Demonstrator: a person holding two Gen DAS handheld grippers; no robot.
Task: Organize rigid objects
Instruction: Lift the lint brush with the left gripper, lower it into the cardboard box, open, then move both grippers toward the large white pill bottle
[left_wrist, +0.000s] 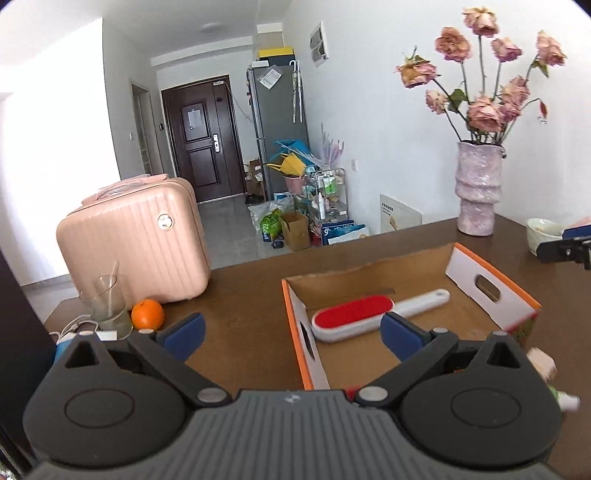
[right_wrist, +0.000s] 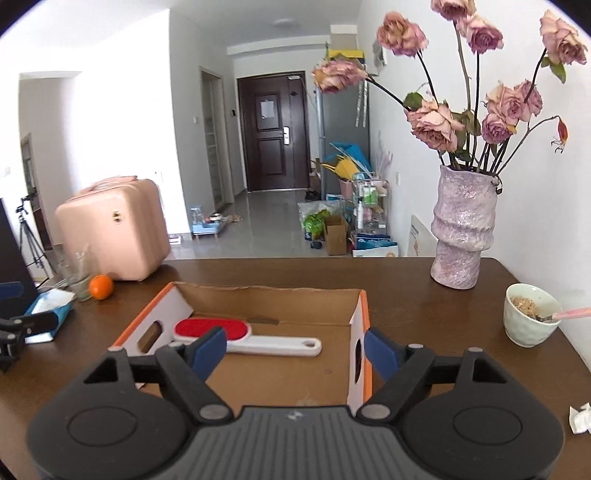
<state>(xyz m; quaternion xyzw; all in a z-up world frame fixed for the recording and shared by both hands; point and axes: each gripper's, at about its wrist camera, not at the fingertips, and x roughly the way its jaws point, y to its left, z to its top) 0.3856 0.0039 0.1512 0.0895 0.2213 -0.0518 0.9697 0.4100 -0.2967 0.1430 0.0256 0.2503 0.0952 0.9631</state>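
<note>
A shallow cardboard box (left_wrist: 491, 286) (right_wrist: 360, 334) with orange-edged white sides lies on the brown table. Inside it lies a white lint brush with a red pad (left_wrist: 352, 312) (right_wrist: 214, 328), handle pointing right. My left gripper (left_wrist: 291, 332) is open and empty, hovering over the box's left wall. My right gripper (right_wrist: 295, 349) is open and empty, above the box's near right part. The right gripper's tip shows at the right edge of the left wrist view (left_wrist: 565, 249); the left gripper shows at the left edge of the right wrist view (right_wrist: 14, 328).
A pink case (left_wrist: 136, 240) (right_wrist: 114, 229), a glass (left_wrist: 107, 302) and an orange (left_wrist: 147, 314) (right_wrist: 101, 286) stand at the table's left. A vase of dried roses (left_wrist: 478, 188) (right_wrist: 463, 229) and a bowl with a spoon (right_wrist: 532, 314) stand at the right. A tissue pack (right_wrist: 50, 308) lies left.
</note>
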